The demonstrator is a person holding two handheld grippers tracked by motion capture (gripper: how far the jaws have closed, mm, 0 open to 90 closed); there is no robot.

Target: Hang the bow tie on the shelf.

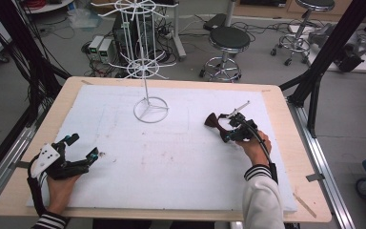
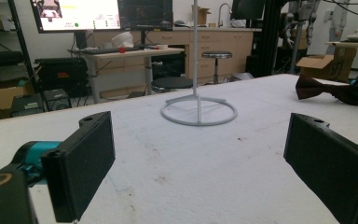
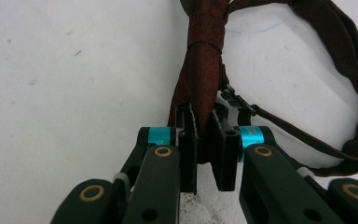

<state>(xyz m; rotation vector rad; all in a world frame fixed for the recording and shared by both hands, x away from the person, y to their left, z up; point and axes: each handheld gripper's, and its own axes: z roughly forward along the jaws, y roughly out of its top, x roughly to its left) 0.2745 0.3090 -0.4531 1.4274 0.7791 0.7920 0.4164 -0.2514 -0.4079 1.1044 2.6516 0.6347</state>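
In the high view, the left gripper (image 1: 83,148) is being rested near the white mat's (image 1: 181,157) left edge, jaws spread, with bare mat lying open between it and the white wire stand (image 1: 150,109). The dark red bow tie (image 1: 215,122) is being pinched by the right gripper (image 1: 226,131) toward the right side.

In the left gripper view, the bow tie (image 2: 328,89) is being seen beyond empty, parted jaws.

In the right gripper view, the jaws are being shown clamped on the bow tie (image 3: 200,74), its strap (image 3: 340,51) looping rightward.

One bow tie (image 1: 214,121); one white wire stand (image 1: 145,57); two claws, the left claw (image 1: 83,148) and the right claw (image 1: 227,129); one bench (image 1: 286,143); one white mat (image 1: 171,162); three stools beyond it.
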